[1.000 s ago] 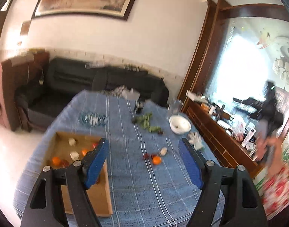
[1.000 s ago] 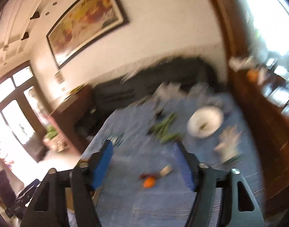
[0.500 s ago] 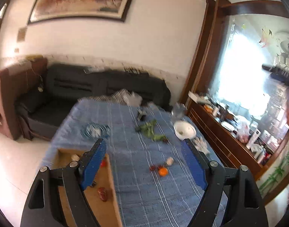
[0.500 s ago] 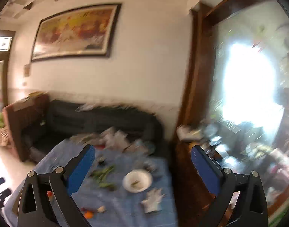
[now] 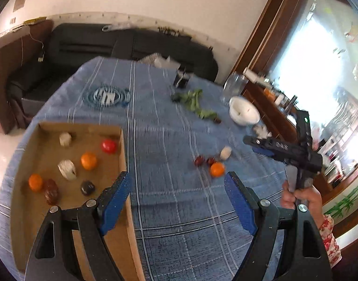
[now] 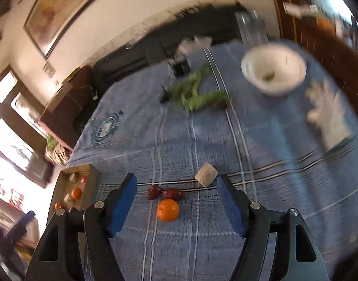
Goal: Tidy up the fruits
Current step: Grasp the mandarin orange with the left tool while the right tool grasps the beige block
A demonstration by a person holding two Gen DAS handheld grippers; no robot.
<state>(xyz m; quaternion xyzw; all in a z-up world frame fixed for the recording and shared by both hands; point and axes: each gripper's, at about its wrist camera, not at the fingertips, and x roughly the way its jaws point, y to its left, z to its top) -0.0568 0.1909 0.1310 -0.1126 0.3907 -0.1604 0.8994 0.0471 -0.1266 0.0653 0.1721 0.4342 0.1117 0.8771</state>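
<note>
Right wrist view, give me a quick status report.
Right claw open, empty, low above the orange. Left claw open, empty, beside the cardboard box. Two red fruits close behind the orange; nothing blocking.

Bench (image 5: 179,210) covered with blue striped cloth. Directly on it: cardboard box (image 5: 122,154) at left holding fruit; orange (image 6: 168,210), two dark red fruits (image 6: 165,193) and pale wrapped piece (image 6: 206,174) grouped mid-cloth; green vegetables (image 6: 193,91), white bowl (image 6: 273,70), glove (image 6: 328,117) beyond

Fruits (image 5: 217,169) on tablecloth (image 5: 179,199), right of cardboard box (image 5: 122,140).
</note>
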